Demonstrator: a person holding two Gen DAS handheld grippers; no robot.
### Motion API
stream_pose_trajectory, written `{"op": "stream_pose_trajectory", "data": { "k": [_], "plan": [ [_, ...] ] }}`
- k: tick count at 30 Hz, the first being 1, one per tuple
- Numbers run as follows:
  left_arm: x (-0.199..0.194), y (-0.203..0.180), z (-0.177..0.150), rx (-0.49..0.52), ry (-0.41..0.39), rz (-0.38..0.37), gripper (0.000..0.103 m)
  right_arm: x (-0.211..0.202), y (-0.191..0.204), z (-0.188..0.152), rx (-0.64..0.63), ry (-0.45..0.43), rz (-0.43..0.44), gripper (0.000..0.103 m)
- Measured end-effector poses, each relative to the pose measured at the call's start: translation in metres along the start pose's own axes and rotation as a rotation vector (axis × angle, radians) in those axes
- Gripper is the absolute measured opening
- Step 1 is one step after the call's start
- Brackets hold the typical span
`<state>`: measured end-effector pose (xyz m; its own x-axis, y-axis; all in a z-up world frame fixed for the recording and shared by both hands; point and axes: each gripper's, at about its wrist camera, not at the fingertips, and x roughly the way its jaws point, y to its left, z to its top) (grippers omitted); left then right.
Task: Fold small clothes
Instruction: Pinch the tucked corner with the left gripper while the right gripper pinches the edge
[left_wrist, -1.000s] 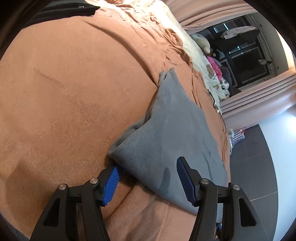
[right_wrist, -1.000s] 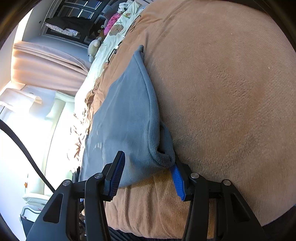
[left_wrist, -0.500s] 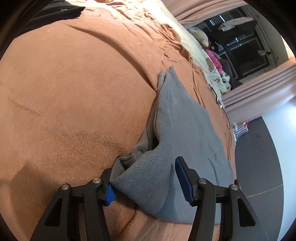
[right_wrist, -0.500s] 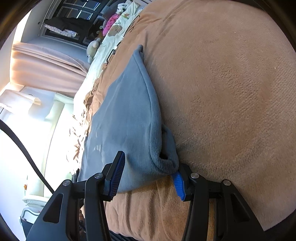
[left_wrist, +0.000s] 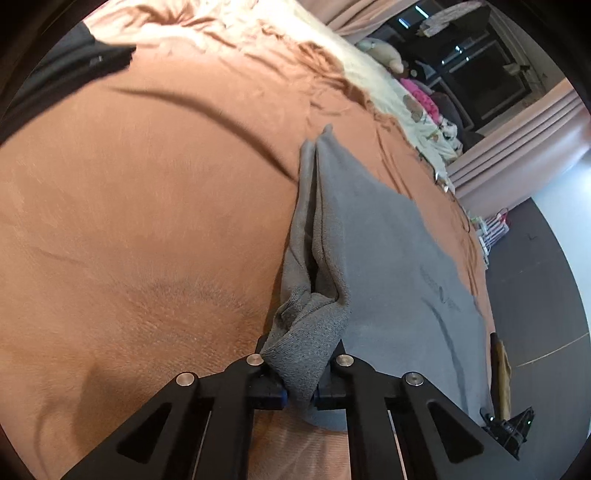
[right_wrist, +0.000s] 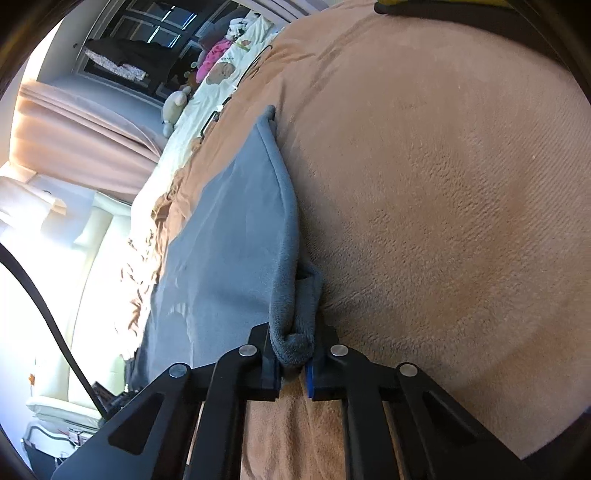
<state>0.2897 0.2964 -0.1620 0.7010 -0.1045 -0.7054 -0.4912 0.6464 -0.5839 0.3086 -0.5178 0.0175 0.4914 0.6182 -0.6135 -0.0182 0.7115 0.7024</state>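
A grey fleece garment (left_wrist: 388, 266) lies folded on an orange-brown blanket (left_wrist: 147, 221) that covers a bed. My left gripper (left_wrist: 299, 384) is shut on one near corner of the garment, the cloth bunched between its jaws. In the right wrist view the same grey garment (right_wrist: 229, 236) stretches away, and my right gripper (right_wrist: 293, 365) is shut on its other near corner, a rolled wad of cloth between the jaws. The edge between both corners runs away from each camera toward a far pointed tip.
A dark garment (left_wrist: 55, 74) lies at the far left of the bed. Cream bedding with soft toys (left_wrist: 406, 99) lies beyond the blanket. Pink curtains (right_wrist: 74, 118), dark windows and a grey floor (left_wrist: 535, 295) lie off the bed's side.
Both grippers moved forward onto the garment's near corners and went from open to shut on the cloth, which now bunches up between the jaws.
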Motion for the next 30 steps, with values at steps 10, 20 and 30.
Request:
{"op": "stream_pose_trajectory", "data": {
  "k": [10,20,30],
  "plan": [
    [-0.039,-0.005,-0.005,-0.013,-0.023,-0.021,0.007,-0.027,0.022,-0.005,-0.056,-0.009,0.008,0.002],
    [-0.075,0.024,-0.049,-0.046,-0.024,-0.039,0.007,-0.046,0.025,-0.021,-0.140,0.056,-0.046,0.002],
    [-0.083,0.039,-0.065,-0.073,-0.003,-0.084,0.007,-0.068,0.036,-0.030,-0.187,0.038,-0.120,0.002]
  ]
}}
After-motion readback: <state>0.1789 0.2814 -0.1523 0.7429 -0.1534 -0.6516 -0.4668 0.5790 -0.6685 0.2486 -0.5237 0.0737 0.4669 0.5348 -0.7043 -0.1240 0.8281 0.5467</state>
